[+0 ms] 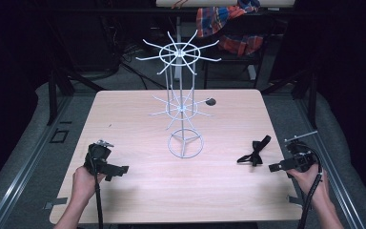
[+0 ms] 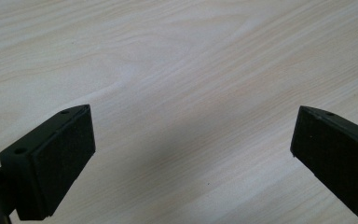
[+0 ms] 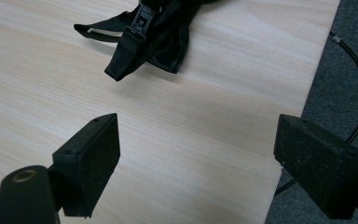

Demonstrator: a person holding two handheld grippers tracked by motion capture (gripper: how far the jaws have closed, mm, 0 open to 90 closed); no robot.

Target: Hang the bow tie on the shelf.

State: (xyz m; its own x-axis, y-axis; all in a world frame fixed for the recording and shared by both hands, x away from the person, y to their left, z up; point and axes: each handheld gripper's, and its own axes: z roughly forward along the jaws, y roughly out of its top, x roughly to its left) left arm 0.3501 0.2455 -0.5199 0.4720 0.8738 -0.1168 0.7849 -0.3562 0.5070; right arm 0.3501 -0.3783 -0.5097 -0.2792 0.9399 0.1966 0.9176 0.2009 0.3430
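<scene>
I see one black bow tie [image 1: 254, 151] lying near the table's [image 1: 138, 191] right edge, its strap running near-left to far-right, just left of my right gripper [image 1: 276, 167]. One white wire rack [image 1: 183, 102] stands mid-table. My left gripper [image 1: 119, 170] sits near-left; both grippers' jaws are spread apart, holding nothing.

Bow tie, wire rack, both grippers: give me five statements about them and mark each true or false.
1. The black bow tie lies flat on the table. True.
2. The bow tie hangs from the white wire rack. False: it lies on the table, apart from the rack.
3. The left gripper is open over bare wood. True.
4. The right gripper is shut on the bow tie. False: it is open, short of it.
5. The rack stands upright. True.
</scene>
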